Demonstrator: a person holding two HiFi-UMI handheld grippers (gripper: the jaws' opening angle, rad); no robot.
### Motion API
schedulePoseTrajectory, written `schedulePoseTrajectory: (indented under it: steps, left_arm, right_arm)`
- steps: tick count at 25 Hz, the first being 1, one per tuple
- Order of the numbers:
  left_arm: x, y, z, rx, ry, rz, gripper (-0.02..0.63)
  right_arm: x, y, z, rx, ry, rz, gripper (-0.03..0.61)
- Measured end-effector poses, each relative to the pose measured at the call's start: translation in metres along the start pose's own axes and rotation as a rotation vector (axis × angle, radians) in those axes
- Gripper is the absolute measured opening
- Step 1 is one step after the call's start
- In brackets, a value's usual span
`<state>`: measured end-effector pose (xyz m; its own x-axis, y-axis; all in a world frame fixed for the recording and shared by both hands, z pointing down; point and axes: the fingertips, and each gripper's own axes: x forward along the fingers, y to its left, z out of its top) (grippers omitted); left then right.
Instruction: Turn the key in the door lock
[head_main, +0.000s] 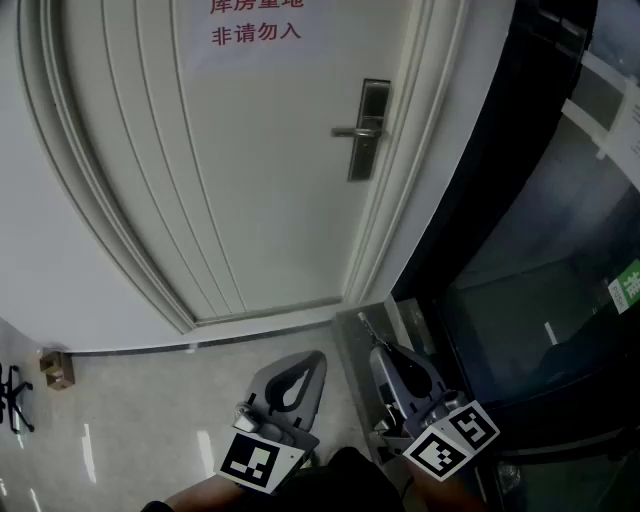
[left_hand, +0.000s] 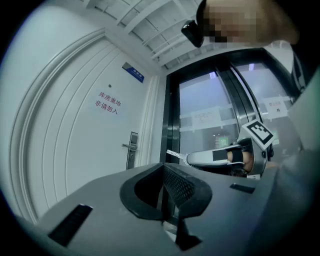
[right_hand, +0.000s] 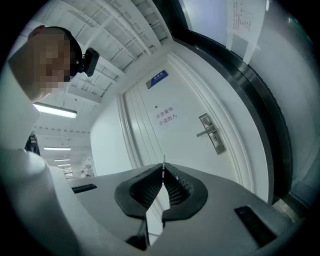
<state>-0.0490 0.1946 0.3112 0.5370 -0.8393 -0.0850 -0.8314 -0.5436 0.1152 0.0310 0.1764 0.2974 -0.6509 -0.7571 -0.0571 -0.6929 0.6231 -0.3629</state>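
Note:
A white door (head_main: 200, 150) carries a metal lock plate with a lever handle (head_main: 366, 128); the same lock plate (right_hand: 212, 133) also shows in the right gripper view. My right gripper (head_main: 380, 345) is shut on a thin silver key (head_main: 367, 323) whose blade points toward the door's lower edge, well short of the lock. In the right gripper view the key (right_hand: 163, 161) appears edge-on between the pads. My left gripper (head_main: 318, 356) hangs beside it, shut and holding nothing. From the left gripper view, the right gripper (left_hand: 220, 157) and the key (left_hand: 173, 153) sit to the right.
A red-lettered sign (head_main: 254, 22) is stuck on the door. Dark glass panels in a black frame (head_main: 520, 260) stand to the right of the door. A small wooden block (head_main: 56, 369) lies on the pale floor at the left.

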Motion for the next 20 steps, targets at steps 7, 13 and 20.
schedulePoseTrajectory:
  steps: [7, 13, 20]
  left_arm:
    - [0.044, 0.024, -0.007, -0.006, 0.01, -0.009, 0.008]
    - [0.097, 0.053, -0.007, 0.001, 0.021, 0.006, 0.008]
    - [0.174, 0.087, 0.0, 0.005, 0.037, 0.054, 0.008]
  right_arm:
    - [0.041, -0.033, 0.006, 0.009, 0.003, 0.003, 0.02]
    - [0.091, -0.078, 0.017, 0.051, 0.011, 0.037, 0.02]
    - [0.154, -0.154, 0.05, 0.027, 0.035, 0.04, 0.02]
